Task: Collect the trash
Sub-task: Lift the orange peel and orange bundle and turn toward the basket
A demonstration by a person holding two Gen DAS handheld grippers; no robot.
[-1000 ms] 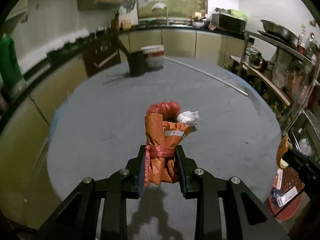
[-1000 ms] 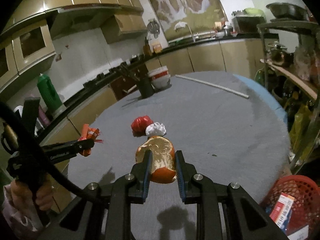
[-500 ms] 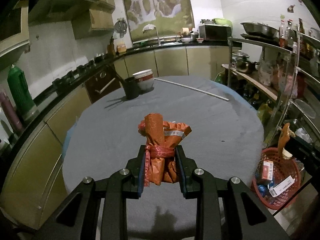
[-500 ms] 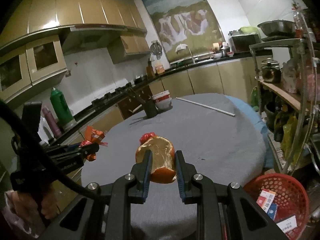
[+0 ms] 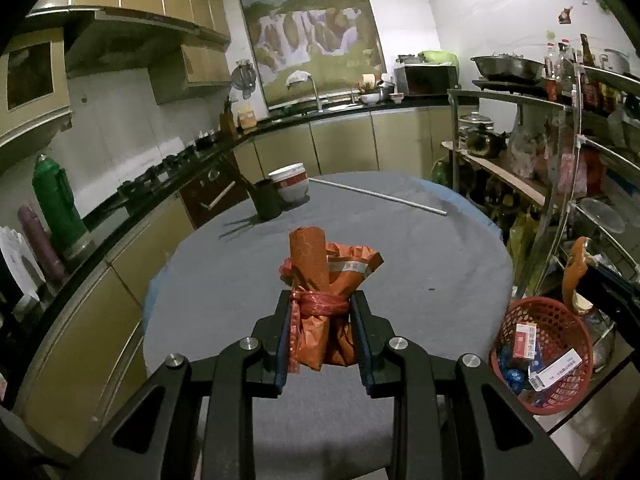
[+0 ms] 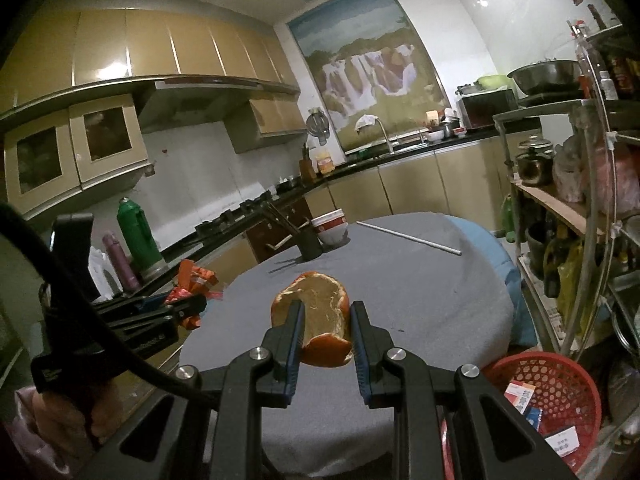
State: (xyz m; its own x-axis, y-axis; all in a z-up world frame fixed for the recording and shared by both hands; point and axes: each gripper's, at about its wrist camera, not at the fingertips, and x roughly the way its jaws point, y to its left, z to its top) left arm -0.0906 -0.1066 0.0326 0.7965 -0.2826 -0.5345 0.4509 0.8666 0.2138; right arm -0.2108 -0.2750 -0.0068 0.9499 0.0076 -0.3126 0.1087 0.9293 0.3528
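Observation:
My left gripper [image 5: 322,300] is shut on a crumpled orange wrapper bundle [image 5: 320,276] tied with red plastic, held above the round grey table [image 5: 420,264]. My right gripper [image 6: 325,308] is shut on a curved piece of orange peel [image 6: 320,304], pale inside, also lifted over the table [image 6: 420,292]. In the right wrist view the left gripper [image 6: 192,306] shows at the left with the orange wrapper [image 6: 192,276] in its jaws. A red mesh basket [image 5: 544,356] with several packets stands on the floor at the lower right, also seen as the basket [image 6: 548,392] in the right wrist view.
On the table's far side stand a dark utensil holder [image 5: 266,202], stacked bowls [image 5: 290,182] and a long white rod [image 5: 384,196]. A metal shelf rack [image 5: 568,184] crowds the right side. Kitchen counters [image 5: 160,196] curve along the left and back. A person's hand [image 6: 52,412] holds the left gripper.
Both grippers have risen and pulled back from the table, carrying the wrapper bundle and the peel. The red and white scraps on the table have dropped out of sight; the red basket has come into view.

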